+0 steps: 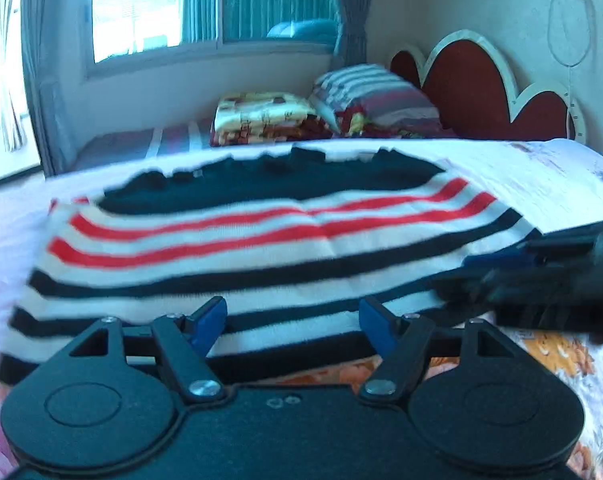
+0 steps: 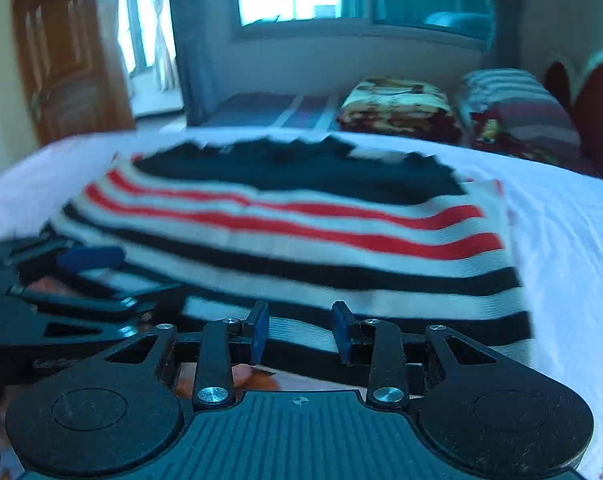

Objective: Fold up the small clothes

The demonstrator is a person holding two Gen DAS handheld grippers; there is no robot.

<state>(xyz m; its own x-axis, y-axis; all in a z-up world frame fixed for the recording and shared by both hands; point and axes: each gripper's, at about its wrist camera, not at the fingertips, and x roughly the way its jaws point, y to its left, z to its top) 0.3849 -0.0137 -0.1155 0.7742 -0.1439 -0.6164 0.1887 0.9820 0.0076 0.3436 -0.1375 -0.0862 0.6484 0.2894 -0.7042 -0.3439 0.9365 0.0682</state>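
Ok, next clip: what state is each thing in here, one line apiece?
Striped sweater: lying flat on the bed, near hem between both grippers' fingers, not clamped.
Left gripper: open, fingers wide apart.
Right gripper: open, narrower gap.
Patterned blanket: folded, beside the pillow.
Striped pillow: resting against the headboard.
Wooden door: shut.

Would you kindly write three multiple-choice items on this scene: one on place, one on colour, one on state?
1. Where does the striped sweater lie?
A. on the bed
B. on a chair
C. on the floor

2. Which stripe colours cross its white knit?
A. green and yellow
B. red and black
C. only blue

3. How do the left hand-held gripper jaws stand?
A. shut on the sweater
B. open
C. out of view

Key:
1 A, white bed sheet surrounds it.
2 B, both colours show.
3 B, a wide gap separates the blue pads.
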